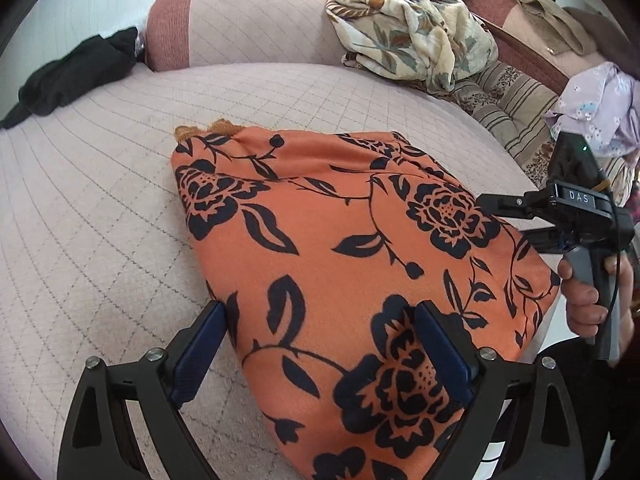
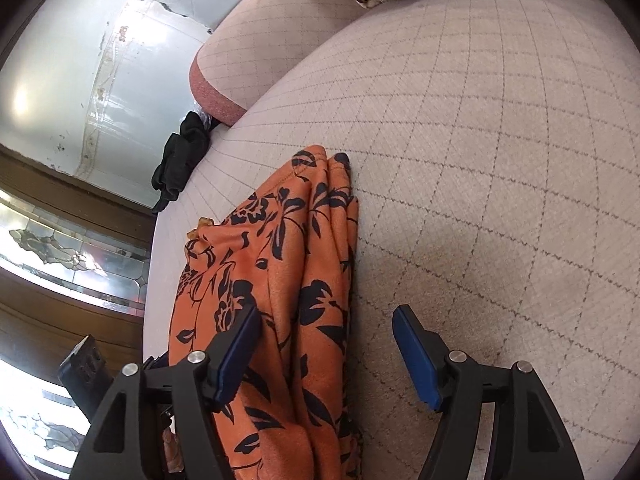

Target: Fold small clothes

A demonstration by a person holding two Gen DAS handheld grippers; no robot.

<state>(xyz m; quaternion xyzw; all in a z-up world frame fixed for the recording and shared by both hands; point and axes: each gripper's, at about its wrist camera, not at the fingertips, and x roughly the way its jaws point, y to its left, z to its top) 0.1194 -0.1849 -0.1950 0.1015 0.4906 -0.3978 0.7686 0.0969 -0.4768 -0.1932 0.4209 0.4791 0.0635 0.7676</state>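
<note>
An orange garment with black flowers (image 1: 320, 232) lies folded on the quilted pink cushion (image 1: 100, 208). My left gripper (image 1: 320, 344) is open just above its near end, with one blue pad (image 1: 204, 352) beside the cloth's left edge and the other over the print. In the right wrist view the garment (image 2: 276, 280) shows its stacked folded edge. My right gripper (image 2: 326, 344) is open astride that edge, left pad over the cloth and right pad (image 2: 416, 360) over bare cushion. The right gripper (image 1: 504, 220), held by a hand (image 1: 580, 292), sits at the garment's right side.
A black garment (image 1: 72, 76) lies at the cushion's far left by a pink bolster (image 1: 240, 24). A cream leaf-print blanket (image 1: 412, 32) and a lilac cloth (image 1: 596, 112) are heaped at the back right on striped cushions (image 1: 512, 108). The cushion's edge (image 2: 150, 280) drops off at the left.
</note>
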